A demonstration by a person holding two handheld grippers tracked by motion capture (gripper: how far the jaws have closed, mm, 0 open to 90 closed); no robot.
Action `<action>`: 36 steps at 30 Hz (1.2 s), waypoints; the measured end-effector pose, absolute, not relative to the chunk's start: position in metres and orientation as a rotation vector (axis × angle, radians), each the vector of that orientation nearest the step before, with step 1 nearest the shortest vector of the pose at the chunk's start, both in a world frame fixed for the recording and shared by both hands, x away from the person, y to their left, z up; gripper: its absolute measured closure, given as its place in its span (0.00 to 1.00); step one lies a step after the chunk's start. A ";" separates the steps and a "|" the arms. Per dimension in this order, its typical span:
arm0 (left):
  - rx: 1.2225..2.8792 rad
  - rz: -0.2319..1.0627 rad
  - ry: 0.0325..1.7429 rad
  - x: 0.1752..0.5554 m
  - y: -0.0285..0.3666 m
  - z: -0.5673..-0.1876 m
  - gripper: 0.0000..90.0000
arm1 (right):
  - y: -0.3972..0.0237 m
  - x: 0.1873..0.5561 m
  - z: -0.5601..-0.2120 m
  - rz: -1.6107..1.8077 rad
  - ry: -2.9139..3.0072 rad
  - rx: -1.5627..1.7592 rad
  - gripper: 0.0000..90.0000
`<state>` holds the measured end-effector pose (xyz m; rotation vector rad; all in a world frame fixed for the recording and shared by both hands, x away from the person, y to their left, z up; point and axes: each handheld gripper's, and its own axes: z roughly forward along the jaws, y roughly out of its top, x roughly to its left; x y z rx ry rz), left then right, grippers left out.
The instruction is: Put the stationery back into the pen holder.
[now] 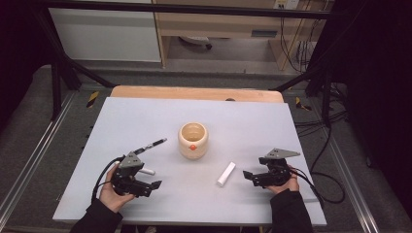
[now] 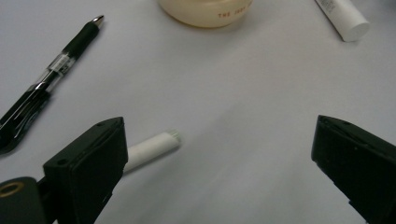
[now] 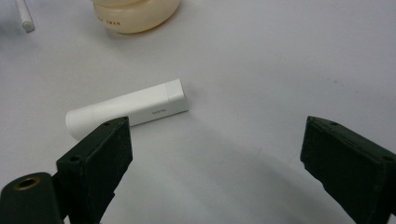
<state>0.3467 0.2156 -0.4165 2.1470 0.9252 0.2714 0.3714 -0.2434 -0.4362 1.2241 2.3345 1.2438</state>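
A cream cup [image 1: 193, 140] stands in the middle of the pale table [image 1: 145, 116]. A black pen [image 1: 150, 145] lies to its left, with a thin white stick [image 1: 147, 171] nearer me. A white capped tube [image 1: 226, 173] lies right of the cup. My left gripper [image 1: 154, 186] is open near the front left; the white stick [image 2: 152, 149] lies just beyond its left jaw and nothing is between the jaws. My right gripper [image 1: 248, 175] is open too, pointing left at the tube [image 3: 128, 108], which lies ahead of its left jaw, untouched.
Past the table's far edge runs a wooden board [image 1: 194, 93], with shelving and cables behind it. Black frame bars [image 1: 63, 68] stand at both far corners. Bare tabletop lies between the two grippers in front of the cup [image 2: 205, 11].
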 end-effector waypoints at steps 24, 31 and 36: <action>2.221 0.206 0.795 0.355 0.118 -0.399 0.03 | -0.266 0.362 -0.440 1.250 2.329 1.232 0.01; 2.244 0.193 0.779 0.359 0.085 -0.398 0.05 | -0.266 0.361 -0.440 1.241 2.329 1.239 0.01; 2.255 0.167 0.790 0.361 0.066 -0.401 0.10 | -0.266 0.362 -0.440 1.240 2.329 1.234 0.01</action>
